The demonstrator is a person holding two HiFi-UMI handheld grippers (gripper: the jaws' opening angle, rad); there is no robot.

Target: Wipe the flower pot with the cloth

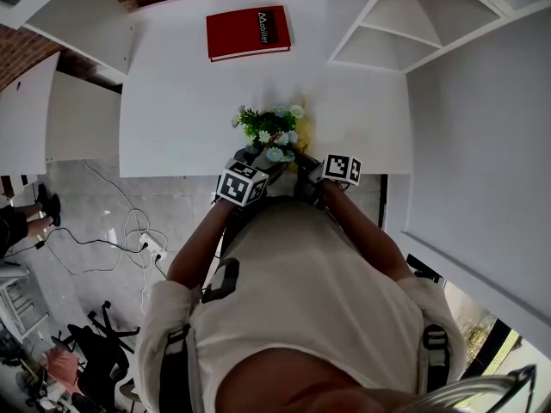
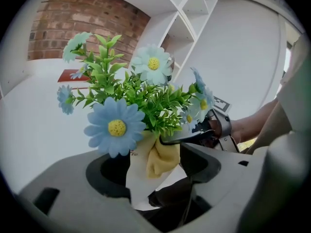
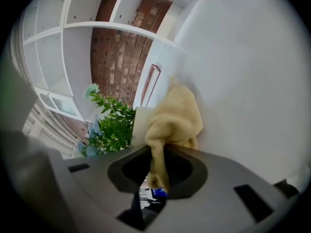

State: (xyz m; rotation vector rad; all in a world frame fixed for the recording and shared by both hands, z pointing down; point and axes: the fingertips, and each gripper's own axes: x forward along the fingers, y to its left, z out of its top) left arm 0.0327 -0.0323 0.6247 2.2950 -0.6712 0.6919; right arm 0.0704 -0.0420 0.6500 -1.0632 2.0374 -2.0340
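Observation:
A white flower pot (image 2: 138,176) with blue and white artificial flowers (image 1: 271,132) stands near the front edge of the white table (image 1: 172,101). My left gripper (image 2: 154,191) is shut on the pot, its jaws on either side of it. My right gripper (image 3: 156,171) is shut on a yellow cloth (image 3: 177,118), which rests against the side of the pot (image 3: 140,123). In the left gripper view the cloth (image 2: 163,159) lies bunched on the pot just under the leaves. In the head view both grippers meet at the pot, and the pot's body is mostly hidden by them.
A red book (image 1: 248,33) lies at the back of the table. White shelving (image 1: 405,24) stands to the right and a white wall beyond it. Cables (image 1: 129,239) run over the floor at the left, near an office chair (image 1: 99,342).

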